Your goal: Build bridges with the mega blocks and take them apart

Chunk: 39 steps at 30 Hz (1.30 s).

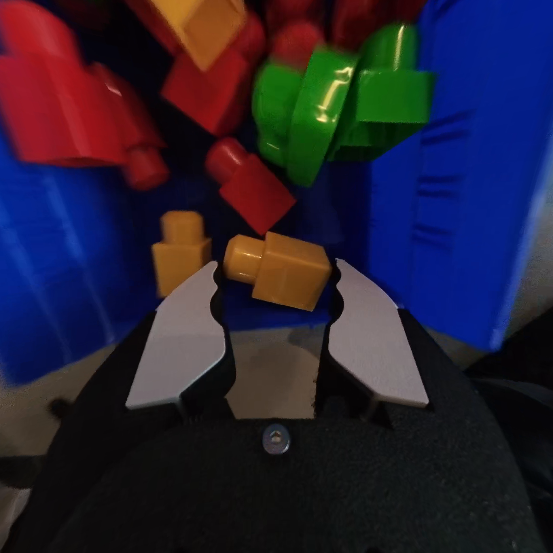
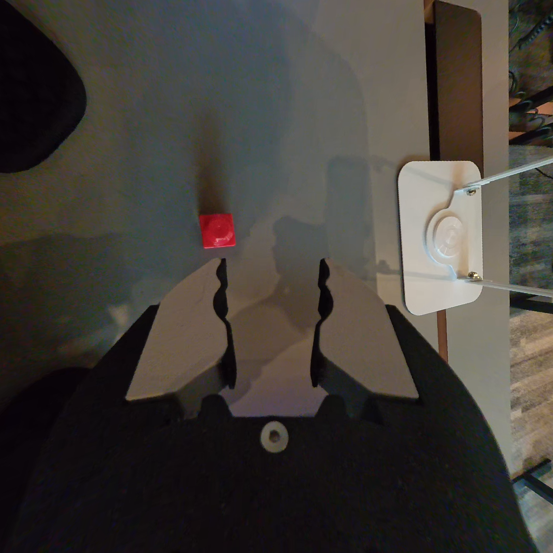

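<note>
Blue bin [image 1: 466, 179]: glossy 1-stud yellow block [image 1: 284, 269] betw. wide left gripper [image 1: 276, 263] tips.

Landmark: white plate [image 2: 419, 209] at the right edge of the grey worktop [image 2: 269, 104], right wrist view. Plate is rectangular with rounded corners, a round moulded boss at its centre, and two thin white bars [image 2: 514, 172] screwed to its right side, running off right. Behind the plate: dark brown upright panel [image 2: 454, 83]. Right of it, below the worktop edge: grey patterned floor [image 2: 529, 374]. Far left of it, top corner: a dark rounded shape [image 2: 33, 89], unidentifiable.
</note>
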Tool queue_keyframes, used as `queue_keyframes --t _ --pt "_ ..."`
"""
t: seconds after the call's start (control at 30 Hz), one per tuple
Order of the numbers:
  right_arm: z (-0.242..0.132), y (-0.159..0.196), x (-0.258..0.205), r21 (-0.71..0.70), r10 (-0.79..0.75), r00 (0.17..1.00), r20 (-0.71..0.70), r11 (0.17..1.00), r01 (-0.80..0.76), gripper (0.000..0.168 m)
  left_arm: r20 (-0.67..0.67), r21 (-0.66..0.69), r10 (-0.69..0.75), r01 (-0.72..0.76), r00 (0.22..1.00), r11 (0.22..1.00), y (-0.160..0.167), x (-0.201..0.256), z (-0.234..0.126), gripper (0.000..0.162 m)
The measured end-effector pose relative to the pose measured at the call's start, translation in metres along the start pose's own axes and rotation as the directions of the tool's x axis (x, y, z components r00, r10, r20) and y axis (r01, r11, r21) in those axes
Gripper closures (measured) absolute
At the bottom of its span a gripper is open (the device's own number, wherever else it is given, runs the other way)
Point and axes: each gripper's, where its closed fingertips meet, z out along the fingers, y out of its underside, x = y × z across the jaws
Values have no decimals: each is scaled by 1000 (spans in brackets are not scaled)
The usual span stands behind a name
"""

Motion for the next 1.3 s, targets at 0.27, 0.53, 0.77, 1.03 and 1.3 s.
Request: queue_keyframes --t 0.27,0.53,0.77,1.03,1.3 --pt "3 -29 -2 155 26 999 35 987 -31 111 162 462 342 -377 926 803 -61 47 -84 94" --pt "-3 -101 -20 480 111 968 227 852 -210 110 253 745 762 -623 596 240 -90 180 -154 94" --pt "-33 -156 -57 620 38 797 603 606 -498 101 325 864 923 -462 208 -200 -59 277 -201 94" --pt "-59 -173 -68 538 -25 602 798 481 -693 114 313 869 949 -416 38 -270 -51 318 -197 94" --pt "-63 -169 -58 633 -34 699 714 457 -625 132 311 880 948 -398 70 -259 -59 330 -199 93"
